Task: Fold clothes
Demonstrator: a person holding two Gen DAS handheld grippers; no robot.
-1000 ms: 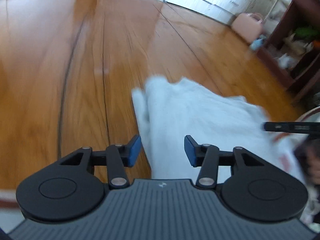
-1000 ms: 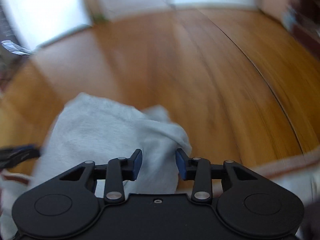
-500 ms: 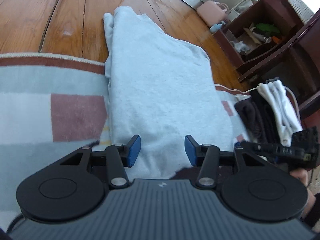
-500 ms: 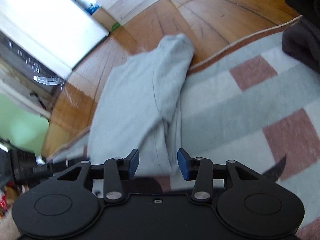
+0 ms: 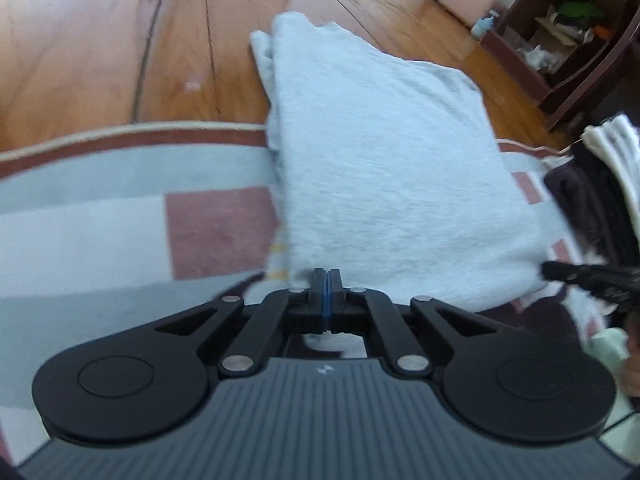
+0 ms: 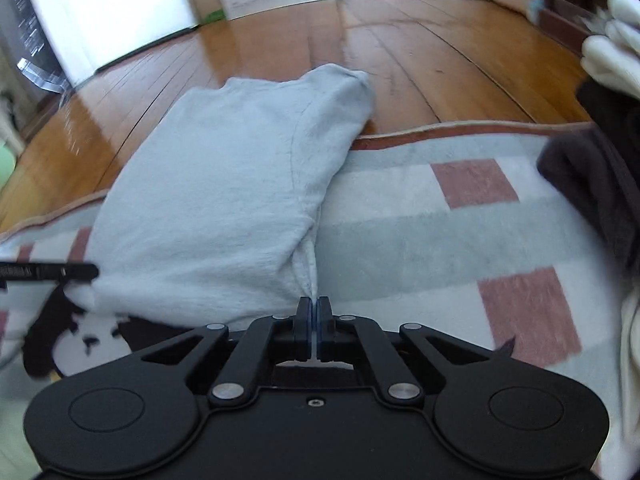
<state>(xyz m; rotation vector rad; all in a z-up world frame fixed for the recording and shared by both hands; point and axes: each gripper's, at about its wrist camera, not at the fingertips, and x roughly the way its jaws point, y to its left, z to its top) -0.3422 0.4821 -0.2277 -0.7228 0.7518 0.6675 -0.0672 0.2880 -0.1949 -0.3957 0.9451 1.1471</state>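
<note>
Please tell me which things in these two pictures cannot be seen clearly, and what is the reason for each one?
- Near hem of the grey garment: in both wrist views the gripper bodies cover it.
- Cloth between the left gripper pads: left wrist view, the shut fingers hide it.
- Dark folded clothes: right wrist view, cut off by the right edge.
- Shelf contents: left wrist view, too small and blurred.

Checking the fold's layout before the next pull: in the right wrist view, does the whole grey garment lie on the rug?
No: the grey garment has its far end on the wooden floor, past the rug's border.
</note>
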